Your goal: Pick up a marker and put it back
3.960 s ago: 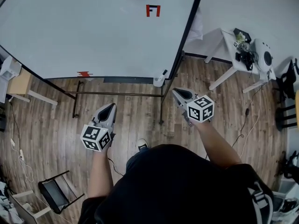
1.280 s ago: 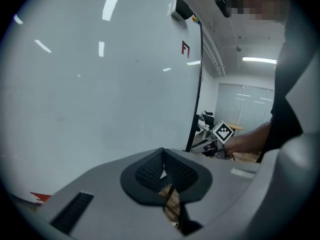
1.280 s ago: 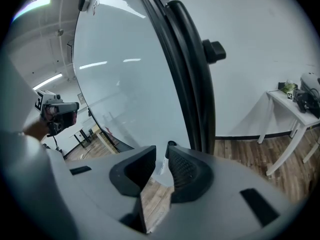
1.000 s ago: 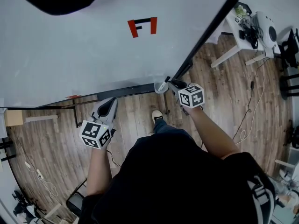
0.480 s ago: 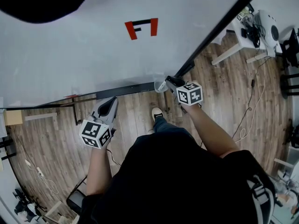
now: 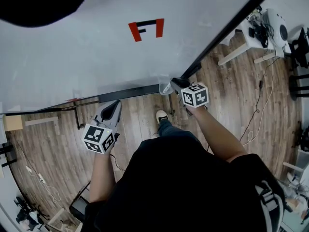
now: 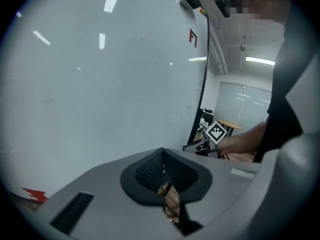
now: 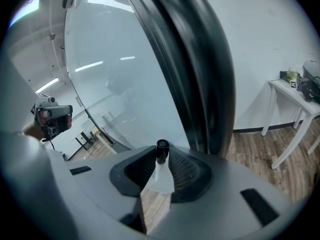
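A black marker (image 8: pixel 161 150) stands upright in a white cup (image 8: pixel 160 180) fixed at the whiteboard's lower right corner. My right gripper (image 8: pixel 161 157) has its jaws closed in on the marker's top end, one pad on either side. From the head view the right gripper (image 6: pixel 174 84) reaches to the cup (image 6: pixel 166 88), and the marker itself is hidden there. My left gripper (image 6: pixel 115 106) hangs lower left, away from the board's bottom edge, shut with nothing in it; in its own view the left gripper (image 7: pixel 164 178) shows only a thin slit.
The whiteboard (image 6: pixel 96 47) carries red marks (image 6: pixel 146 28) and a small red mark (image 6: pixel 76 100) low down. Its black frame post (image 6: pixel 227 30) rises just right of the cup. A white table (image 6: pixel 240 36) with gear stands to the right, on a wood floor with cables.
Since 4 s ago the person has stepped up to the board and the right gripper has come forward to the cup. Over the last second it settled slightly; the left gripper hardly moved.
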`<act>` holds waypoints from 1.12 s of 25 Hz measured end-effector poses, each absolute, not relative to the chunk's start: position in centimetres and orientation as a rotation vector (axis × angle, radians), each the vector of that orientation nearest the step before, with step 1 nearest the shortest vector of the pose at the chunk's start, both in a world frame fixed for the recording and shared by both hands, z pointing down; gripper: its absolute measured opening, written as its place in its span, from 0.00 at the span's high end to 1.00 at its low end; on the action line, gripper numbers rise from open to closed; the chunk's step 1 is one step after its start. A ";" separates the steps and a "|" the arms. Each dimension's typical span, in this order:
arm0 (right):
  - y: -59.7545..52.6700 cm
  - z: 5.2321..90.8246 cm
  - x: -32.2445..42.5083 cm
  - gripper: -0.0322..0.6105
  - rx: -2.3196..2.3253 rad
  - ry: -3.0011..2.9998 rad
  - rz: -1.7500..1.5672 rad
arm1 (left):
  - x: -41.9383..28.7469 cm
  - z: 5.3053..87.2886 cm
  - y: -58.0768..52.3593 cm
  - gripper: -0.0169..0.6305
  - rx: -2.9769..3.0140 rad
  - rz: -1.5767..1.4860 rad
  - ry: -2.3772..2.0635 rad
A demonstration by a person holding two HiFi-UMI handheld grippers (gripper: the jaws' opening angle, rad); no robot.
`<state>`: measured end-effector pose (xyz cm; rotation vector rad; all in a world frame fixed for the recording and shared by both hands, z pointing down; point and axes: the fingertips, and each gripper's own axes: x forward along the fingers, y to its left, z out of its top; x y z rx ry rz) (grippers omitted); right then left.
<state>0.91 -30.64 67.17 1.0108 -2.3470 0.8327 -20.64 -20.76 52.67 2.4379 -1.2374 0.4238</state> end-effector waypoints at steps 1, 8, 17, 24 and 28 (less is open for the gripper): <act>-30.6 67.1 0.9 0.84 1.012 -2.350 0.833 | -20.6 52.7 -20.8 0.95 2.438 0.424 -1.236; -30.6 66.6 0.8 0.85 1.018 -2.356 0.804 | -20.8 52.5 -20.7 0.95 2.441 0.420 -1.232; -30.2 64.6 0.2 0.85 1.020 -2.392 0.739 | -21.0 51.9 -19.8 0.95 2.458 0.408 -1.234; -29.2 62.1 0.0 0.85 1.037 -2.427 0.687 | -21.3 50.9 -18.4 0.95 2.482 0.393 -1.246; -28.4 60.3 -0.1 0.85 1.051 -2.454 0.657 | -21.4 50.2 -17.4 0.95 2.498 0.385 -1.252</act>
